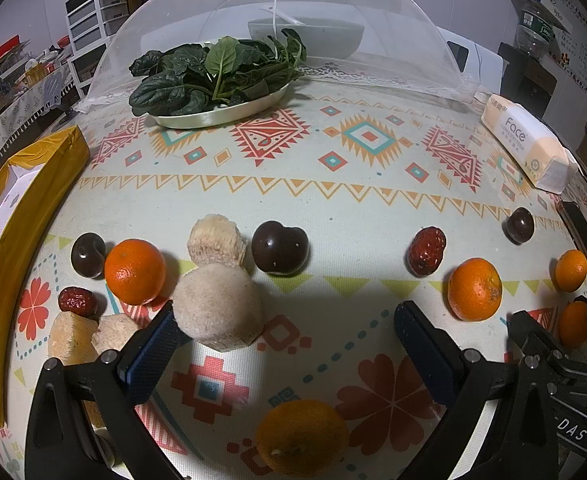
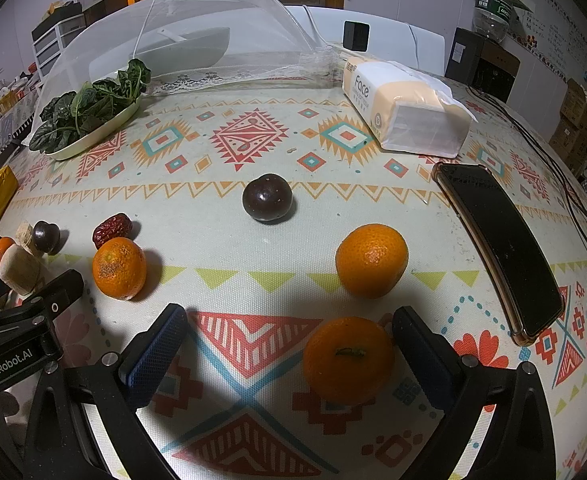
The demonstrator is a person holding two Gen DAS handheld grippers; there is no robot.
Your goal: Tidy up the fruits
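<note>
Fruits lie scattered on the patterned tablecloth. In the left wrist view my left gripper (image 1: 287,322) is open; a beige mushroom-like chunk (image 1: 218,307) touches its left finger, and an orange (image 1: 302,436) lies low between the fingers. Around it lie oranges (image 1: 135,271) (image 1: 475,289), dark plums (image 1: 279,247) (image 1: 88,254) (image 1: 519,224) and red dates (image 1: 426,251) (image 1: 78,301). In the right wrist view my right gripper (image 2: 289,326) is open around an orange (image 2: 348,360) that lies close to its right finger. Another orange (image 2: 371,260), a third (image 2: 119,268), a plum (image 2: 267,197) and a date (image 2: 111,229) lie ahead.
A plate of spinach (image 1: 217,76) stands at the edge of a mesh food cover (image 1: 277,20). A tissue pack (image 2: 405,108) and a black phone (image 2: 501,248) lie on the right. A yellow box (image 1: 17,216) lines the left edge. More beige chunks (image 1: 73,338) lie at the left.
</note>
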